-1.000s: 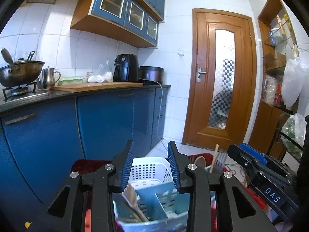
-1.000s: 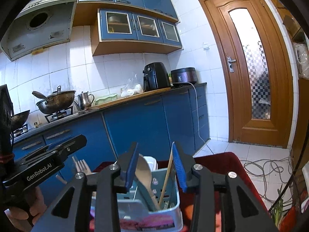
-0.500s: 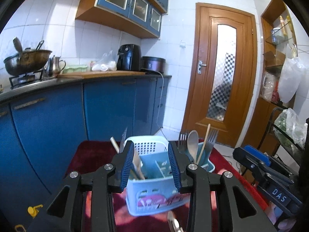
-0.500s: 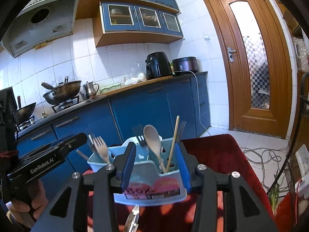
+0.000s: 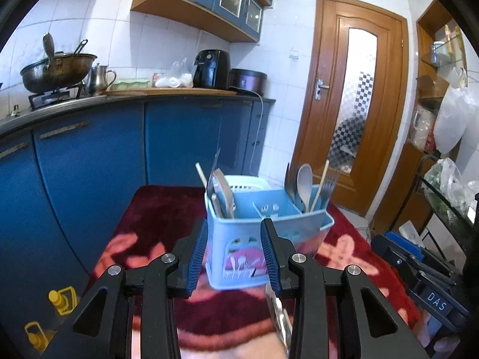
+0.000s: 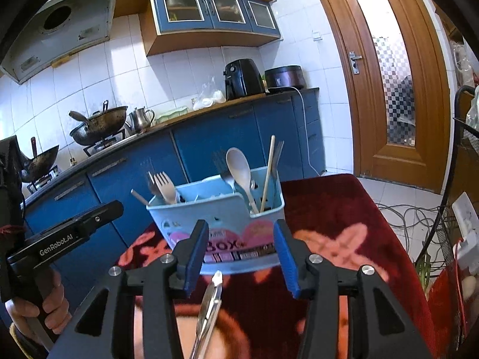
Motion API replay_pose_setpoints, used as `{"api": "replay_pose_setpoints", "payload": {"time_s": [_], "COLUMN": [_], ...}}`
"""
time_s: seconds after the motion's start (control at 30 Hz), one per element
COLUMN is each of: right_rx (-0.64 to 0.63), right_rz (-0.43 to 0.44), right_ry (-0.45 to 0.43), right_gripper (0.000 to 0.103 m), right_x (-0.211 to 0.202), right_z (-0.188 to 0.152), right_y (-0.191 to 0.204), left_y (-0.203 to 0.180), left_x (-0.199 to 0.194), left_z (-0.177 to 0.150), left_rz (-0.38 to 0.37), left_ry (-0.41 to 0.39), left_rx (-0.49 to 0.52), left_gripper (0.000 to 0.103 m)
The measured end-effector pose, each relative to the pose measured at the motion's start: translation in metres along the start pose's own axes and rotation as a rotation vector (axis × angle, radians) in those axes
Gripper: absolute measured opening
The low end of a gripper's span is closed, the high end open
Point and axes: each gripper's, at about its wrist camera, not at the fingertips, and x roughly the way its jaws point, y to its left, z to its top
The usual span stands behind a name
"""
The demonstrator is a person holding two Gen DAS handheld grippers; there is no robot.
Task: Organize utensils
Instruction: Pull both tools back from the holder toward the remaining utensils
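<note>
A light blue utensil caddy (image 5: 263,239) (image 6: 221,224) stands on a red patterned cloth (image 5: 155,215) (image 6: 335,218). A pale spoon (image 6: 239,170), a chopstick and forks stand in one end compartment, and a wooden fork (image 6: 166,187) with other pieces in the other. Metal tongs (image 6: 209,305) (image 5: 278,320) lie on the cloth in front of the caddy. My left gripper (image 5: 234,257) is open and empty, short of the caddy. My right gripper (image 6: 241,257) is opening, with nothing pressed between its pads; the tongs lie below the gap.
Blue cabinets (image 5: 89,164) run along the left under a counter with a wok (image 5: 57,71), a kettle and an air fryer (image 5: 212,68). A wooden door (image 6: 389,74) stands behind. Cables (image 6: 410,218) lie on the floor, and a wire rack (image 5: 449,209) stands at the right.
Both grippers have drawn back from the caddy, which now looks smaller and farther. The tongs on the cloth have come into view. The right jaws stand wider.
</note>
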Motion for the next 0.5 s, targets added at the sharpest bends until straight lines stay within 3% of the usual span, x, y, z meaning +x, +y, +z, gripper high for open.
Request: {"api": "replay_pose_setpoints", "payload": {"time_s": [0.5], "right_rx": [0.008], "right_rz": [0.009], "right_ry": [0.115], "right_gripper": [0.053], "right_x": [0.007], "right_z": [-0.038], "right_y": [0.0], "left_y": [0.011], "left_x": [0.003], "left_z": [-0.037], "left_rz": [0.018], "left_ry": [0.151], "left_rx": [-0.013], "left_gripper": [0.037]}}
